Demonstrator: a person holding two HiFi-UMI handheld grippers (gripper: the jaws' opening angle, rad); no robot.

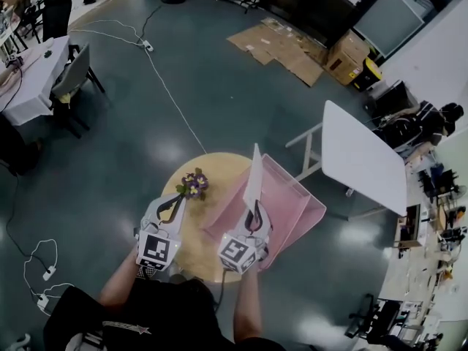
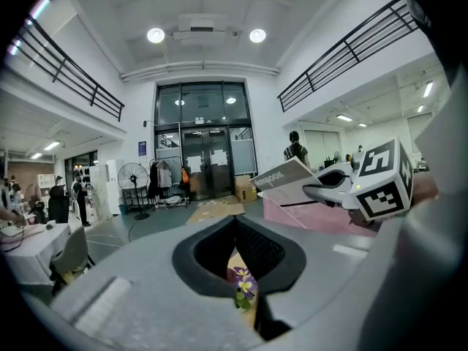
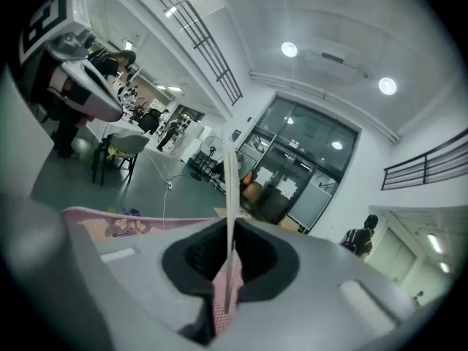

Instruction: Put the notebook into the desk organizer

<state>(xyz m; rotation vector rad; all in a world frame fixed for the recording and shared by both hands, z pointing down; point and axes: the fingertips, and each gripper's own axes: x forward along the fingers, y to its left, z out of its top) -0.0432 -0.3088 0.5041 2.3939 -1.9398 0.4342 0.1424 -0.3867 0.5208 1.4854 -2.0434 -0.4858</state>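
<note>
A thin white notebook (image 1: 254, 180) stands on edge, pinched at its lower end by my right gripper (image 1: 254, 219), which is shut on it. It hangs over the near left part of the pink mesh desk organizer (image 1: 296, 205) on the round yellow table (image 1: 191, 236). In the right gripper view the notebook (image 3: 231, 185) rises as a narrow edge between the pads, with the organizer's rim (image 3: 95, 221) below left. My left gripper (image 1: 174, 209) is shut and holds nothing, just left of the organizer and near a small bunch of purple flowers (image 1: 194, 185). From the left gripper view the notebook (image 2: 289, 183) and organizer (image 2: 314, 216) show at right.
A white folding table (image 1: 362, 156) stands to the right of the round table. Flattened cardboard (image 1: 281, 46) lies on the floor beyond. A chair (image 1: 73, 75) and a white desk are at upper left. Cables (image 1: 44, 273) trail on the floor at lower left.
</note>
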